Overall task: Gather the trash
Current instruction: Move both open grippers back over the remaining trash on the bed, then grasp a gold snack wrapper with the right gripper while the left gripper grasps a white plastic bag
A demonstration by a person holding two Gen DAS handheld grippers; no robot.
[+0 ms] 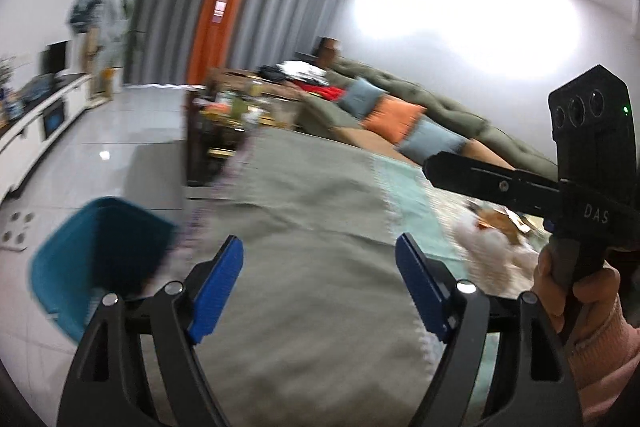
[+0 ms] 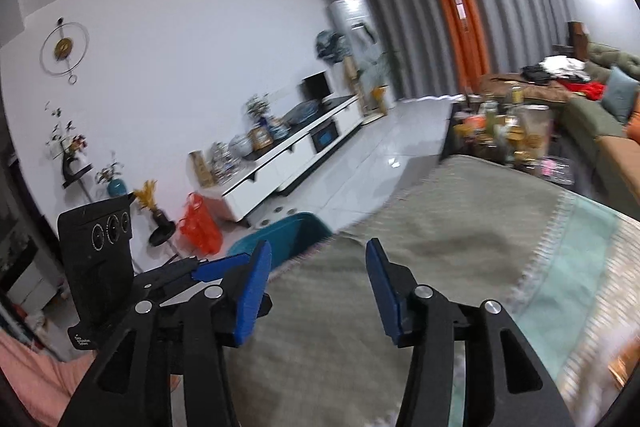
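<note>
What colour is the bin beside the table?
Teal blue; the bin shows best in the left wrist view, on the floor off the table's left edge.

Grey tablecloth bare ahead — teal bin at left edge, crumpled wrappers right

- 1 teal bin
- 1 grey tablecloth
- 3 sofa cushions: 2 blue, 1 orange
- 1 wall clock
- 1 orange bag
- 2 grippers: left gripper, right gripper
</note>
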